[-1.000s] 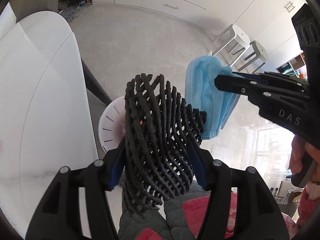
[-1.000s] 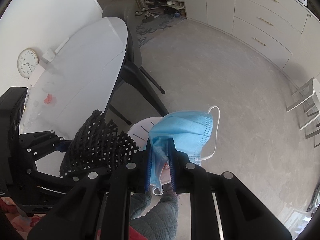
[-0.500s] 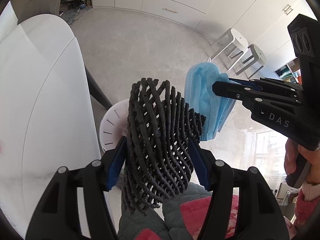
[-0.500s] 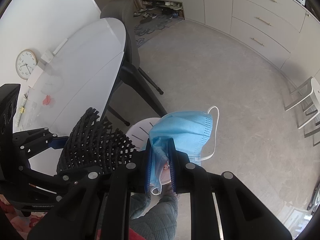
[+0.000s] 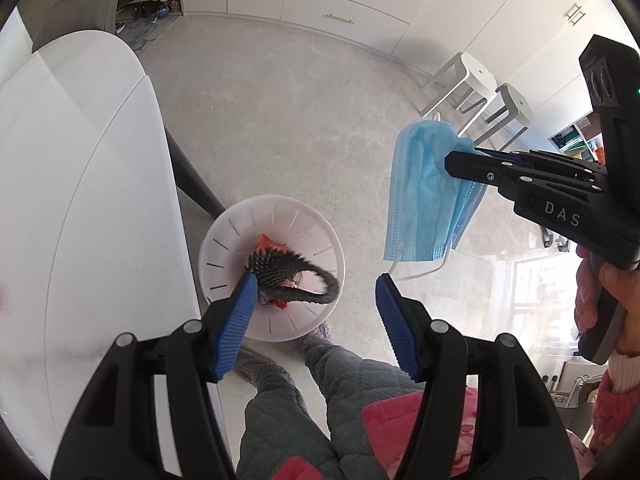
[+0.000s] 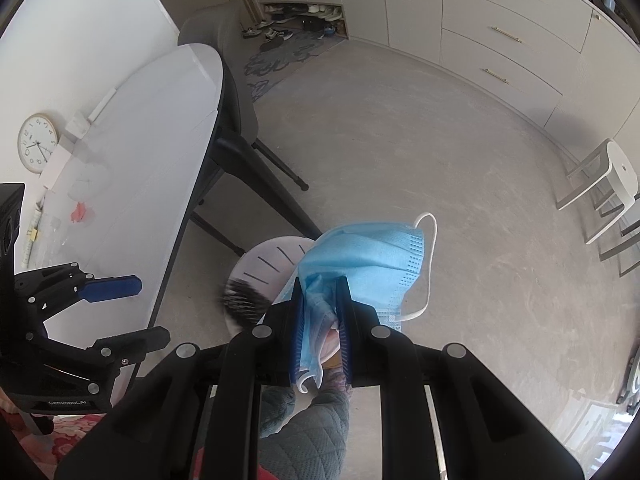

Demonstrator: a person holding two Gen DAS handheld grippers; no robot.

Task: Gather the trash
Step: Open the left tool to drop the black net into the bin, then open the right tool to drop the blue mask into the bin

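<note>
My left gripper (image 5: 316, 284) hangs open and empty over a white bin (image 5: 280, 216) on the floor. A black mesh net (image 5: 288, 276) lies inside the bin on red wrapper scraps. To the right, my right gripper (image 5: 450, 160) is shut on a blue face mask (image 5: 424, 192), which dangles above the floor beside the bin. In the right wrist view the mask (image 6: 360, 256) is bunched between the pads of the right gripper (image 6: 320, 284), partly covering the bin (image 6: 272, 260). The net (image 6: 244, 300) shows there as a blur, and the left gripper (image 6: 140, 308) stands at lower left.
A white oval table (image 5: 80, 180) runs along the left, with a red scrap (image 6: 80, 212) on it and a grey chair (image 6: 236, 92) at its far end. Two white stools (image 5: 476, 76) stand at the right. The person's quilted legs (image 5: 320, 380) are just below the bin.
The black mesh net has left the left gripper and now lies in the bin; those jaws are empty. The right gripper still holds the mask in about the same place.
</note>
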